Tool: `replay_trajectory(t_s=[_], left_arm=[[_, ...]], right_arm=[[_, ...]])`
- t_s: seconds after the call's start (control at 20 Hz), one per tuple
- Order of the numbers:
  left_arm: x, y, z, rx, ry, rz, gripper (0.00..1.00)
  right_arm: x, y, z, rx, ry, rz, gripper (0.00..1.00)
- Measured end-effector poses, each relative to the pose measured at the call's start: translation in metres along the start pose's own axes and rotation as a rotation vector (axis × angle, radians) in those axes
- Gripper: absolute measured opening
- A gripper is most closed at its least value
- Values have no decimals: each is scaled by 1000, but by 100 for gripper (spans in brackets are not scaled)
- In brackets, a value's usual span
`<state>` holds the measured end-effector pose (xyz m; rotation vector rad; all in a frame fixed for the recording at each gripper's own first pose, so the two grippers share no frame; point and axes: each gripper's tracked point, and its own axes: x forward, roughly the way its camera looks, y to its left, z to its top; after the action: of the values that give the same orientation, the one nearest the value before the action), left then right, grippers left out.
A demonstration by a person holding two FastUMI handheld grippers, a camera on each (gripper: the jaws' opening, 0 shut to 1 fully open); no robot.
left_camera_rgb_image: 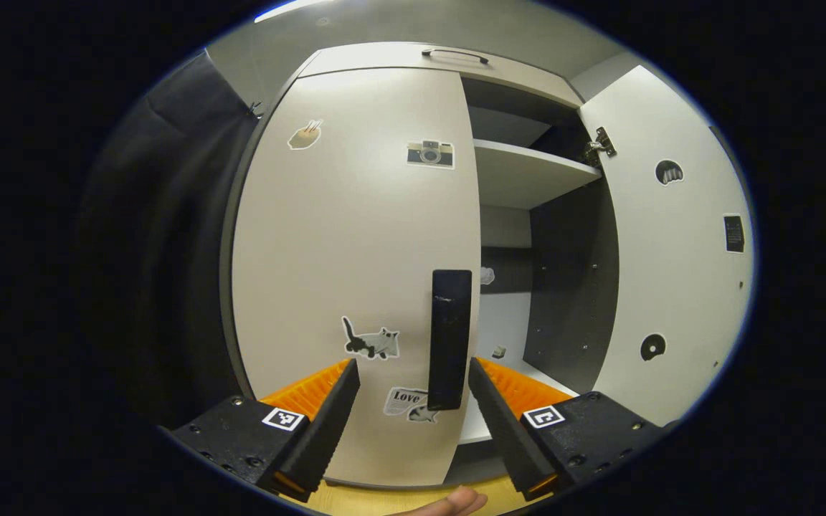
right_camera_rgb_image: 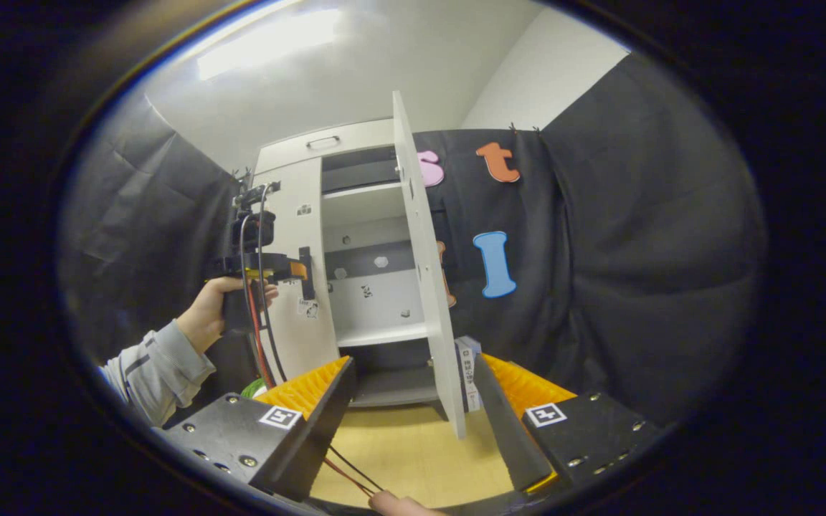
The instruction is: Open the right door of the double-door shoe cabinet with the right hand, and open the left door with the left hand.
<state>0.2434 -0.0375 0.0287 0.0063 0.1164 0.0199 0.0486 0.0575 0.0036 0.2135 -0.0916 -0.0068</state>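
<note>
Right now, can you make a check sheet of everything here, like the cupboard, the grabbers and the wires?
Surface: wooden floor, bare.
Job's things: right door swung open; left door closed, black handle.
Clutter: small bits on the lower shelf, too small to tell.
Grippers: left gripper open, fingers either side of the handle, not pressing; right gripper open, holding nothing.
Cables: red and black cables hang from the left gripper.
Surroundings: black cloth, white wall.

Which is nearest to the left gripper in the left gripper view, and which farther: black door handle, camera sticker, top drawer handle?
1. Black door handle, just ahead between the open fingers of the left gripper.
2. Camera sticker, higher on the left door.
3. Top drawer handle, above the doors.
</note>
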Motion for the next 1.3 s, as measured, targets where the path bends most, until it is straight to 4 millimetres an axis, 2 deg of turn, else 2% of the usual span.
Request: replay_trajectory(t_s=[0.15,0.25,0.3,0.4,0.5,0.7,1.0,1.2,1.3], left_arm=[[19,-8,-6,-4,37,-13,91],[29,-11,-11,-22,53,-18,77],[33,-14,-11,-23,49,-26,69],[40,-22,-14,-27,53,-54,54],[43,-21,-17,-16,64,-26,36],[47,-19,-18,29,88,55,36],[45,-17,-21,30,128,77,27],[36,-15,-21,5,130,63,26],[22,-13,-21,11,134,64,26]], right_arm=[[-1,-2,-8,5,16,15,98],[-2,7,-12,21,35,53,100],[2,10,-16,27,44,69,97],[2,6,-17,11,51,64,100],[3,3,-18,-7,49,50,100],[2,5,-19,2,53,50,100],[2,-3,-15,28,71,14,100],[0,-9,-7,22,65,-25,100],[-2,-10,-6,20,60,-35,100]])
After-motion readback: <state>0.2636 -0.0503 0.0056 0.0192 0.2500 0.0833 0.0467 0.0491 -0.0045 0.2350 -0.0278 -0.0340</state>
